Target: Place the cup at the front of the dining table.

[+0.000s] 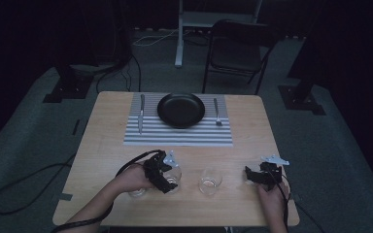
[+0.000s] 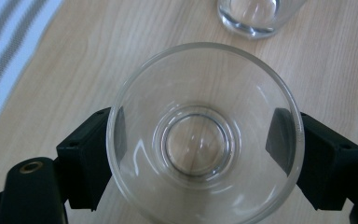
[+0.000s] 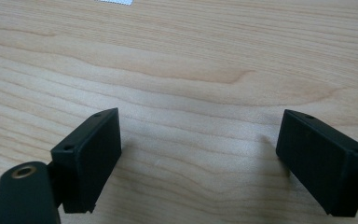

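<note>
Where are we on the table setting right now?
Done: plate, knife and fork sit on the striped placemat. In hand: left gripper is shut on a glass. Left: placing it; the second glass stands untouched, right gripper open.

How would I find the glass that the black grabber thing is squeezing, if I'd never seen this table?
Start at the striped placemat with the black plate, then come toward the near edge of the wooden table, where two clear glasses stand. The held glass is the one on the left, with the left gripper shut on its sides. The other glass stands free, with nothing touching it.
</note>
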